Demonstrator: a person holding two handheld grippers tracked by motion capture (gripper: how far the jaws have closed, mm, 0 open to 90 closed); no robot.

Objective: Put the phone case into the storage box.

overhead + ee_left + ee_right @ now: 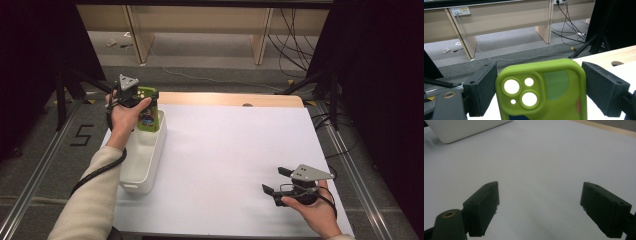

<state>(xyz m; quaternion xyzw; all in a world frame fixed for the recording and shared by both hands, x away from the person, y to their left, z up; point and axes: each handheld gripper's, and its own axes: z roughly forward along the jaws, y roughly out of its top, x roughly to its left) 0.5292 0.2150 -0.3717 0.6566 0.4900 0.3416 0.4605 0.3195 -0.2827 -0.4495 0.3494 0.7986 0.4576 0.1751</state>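
Green phone case sits closest to the lens in the left gripper view, between the two black jaws, camera cutouts facing the lens. Left gripper has its jaws spread wide and closed on the case's two long edges; the left pad touches, while a thin gap seems to show at the right pad, so the grip looks light. In the high view the case is held upright above the far end of the white bin, with its lower end at or just inside the rim.

Handling, as a judgement: the case looks like soft silicone, very light, bendy, slightly tacky, not fragile. Squeezing hard across the width would bow it, so a gentle pinch on the side rails near the stiffer camera block seems best. It should drop flat without bouncing much.

Right gripper rests low on the white worktop at the near right, well apart from the bin, its jaws wide open with nothing between them.

Behind the worktop, grey floor with cables.
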